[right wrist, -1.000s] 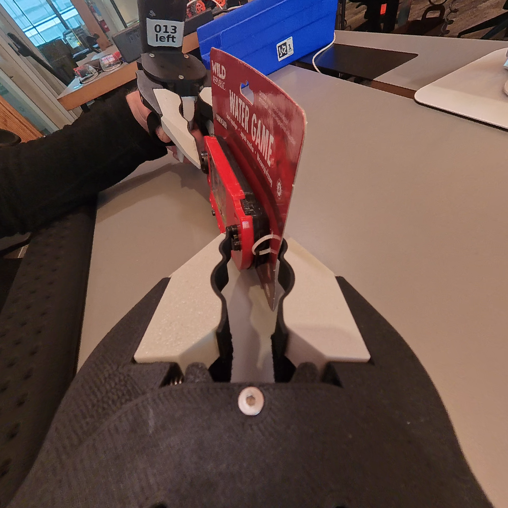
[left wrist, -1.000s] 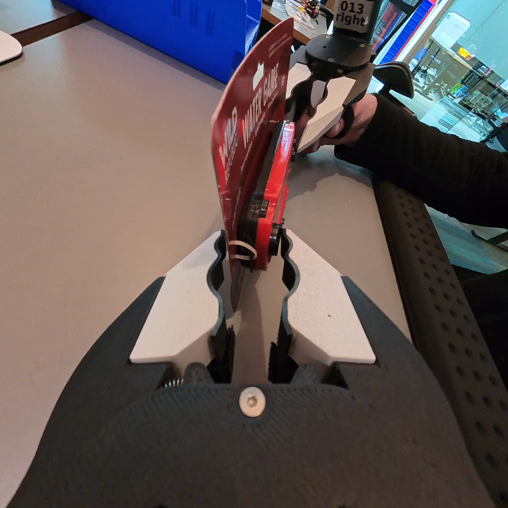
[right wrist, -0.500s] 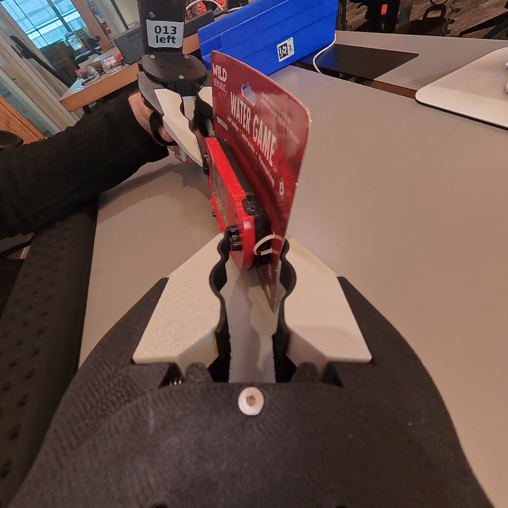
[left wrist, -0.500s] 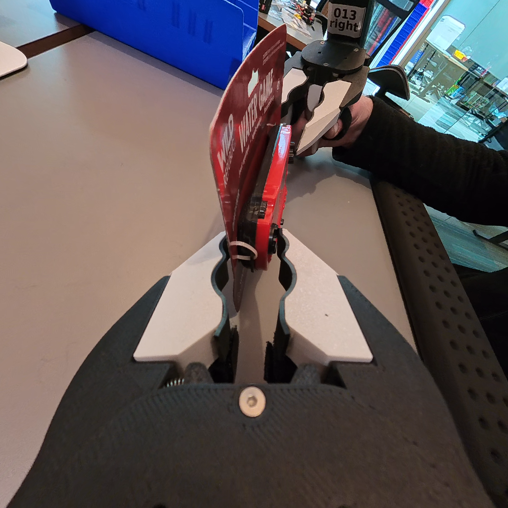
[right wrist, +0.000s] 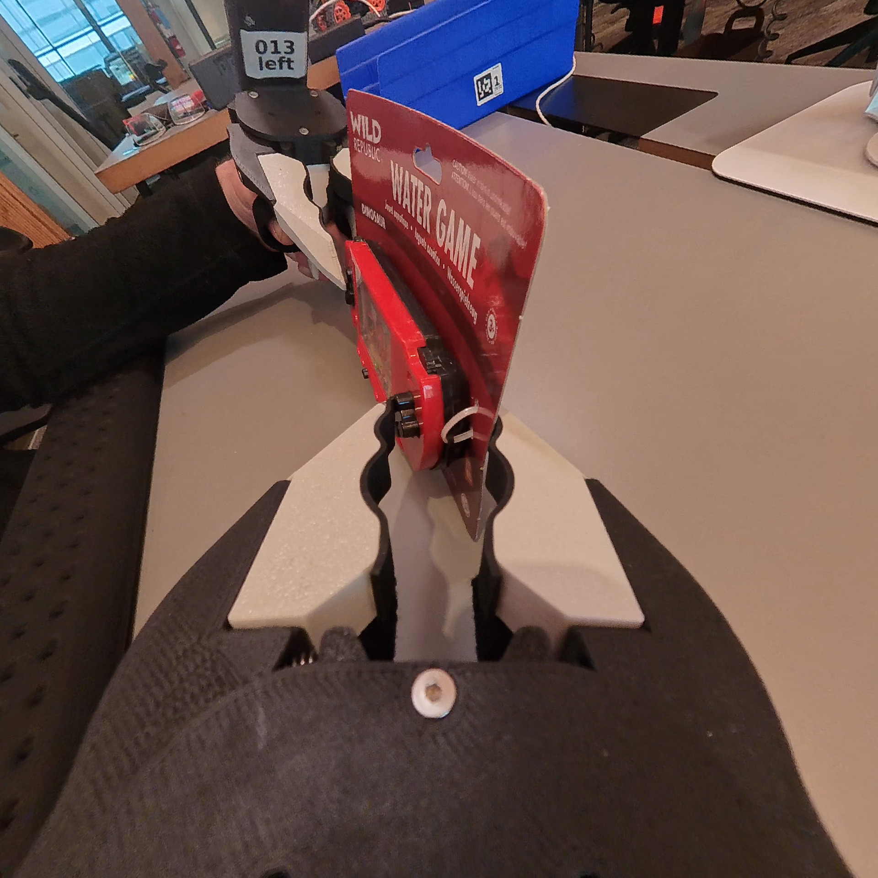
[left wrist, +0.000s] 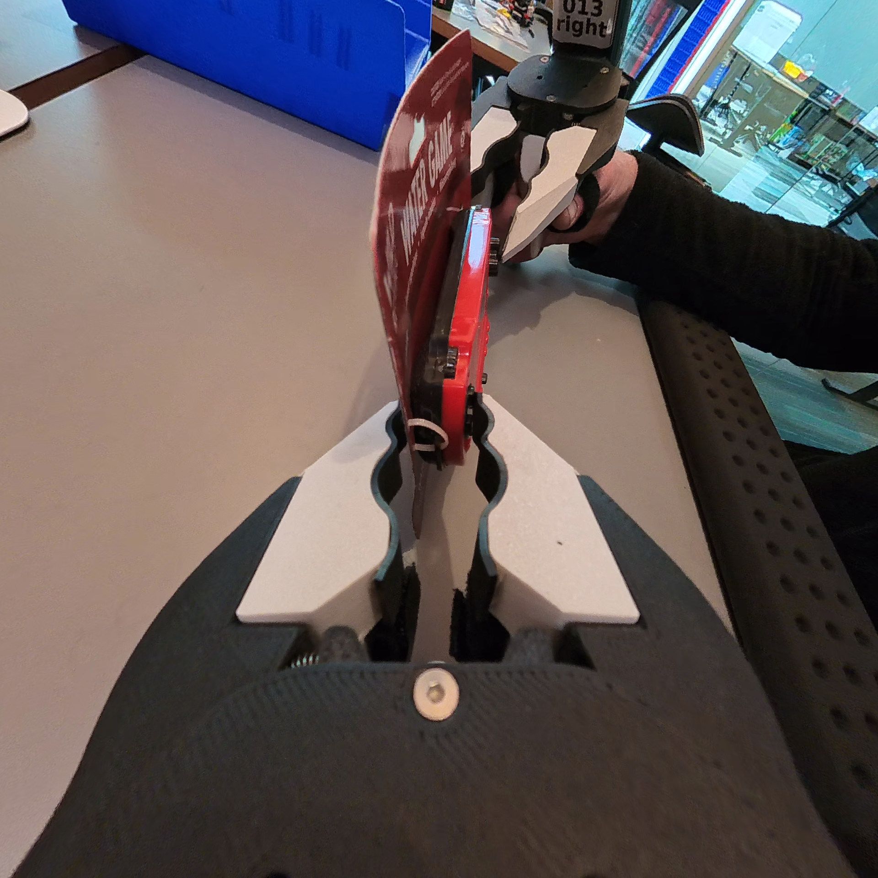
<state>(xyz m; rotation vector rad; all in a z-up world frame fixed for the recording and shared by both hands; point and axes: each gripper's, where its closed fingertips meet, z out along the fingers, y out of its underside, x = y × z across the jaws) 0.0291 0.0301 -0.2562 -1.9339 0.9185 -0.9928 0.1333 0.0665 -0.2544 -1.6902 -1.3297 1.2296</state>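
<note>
Red toy on its backing card (left wrist: 463,332) held upright on edge above grey table (left wrist: 190,285), pinched at one end by left gripper (left wrist: 439,427), at other by right gripper (right wrist: 439,442); blue bin (left wrist: 266,52) at eleven o'clock

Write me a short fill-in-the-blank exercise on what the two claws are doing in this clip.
1. Both claws grip the same red ____ on its card.
2. The left claw and right claw hold ____ ends of it.
3. Behind it on the grey table stands a ____ bin.

Missing words: toy; opposite; blue
</note>
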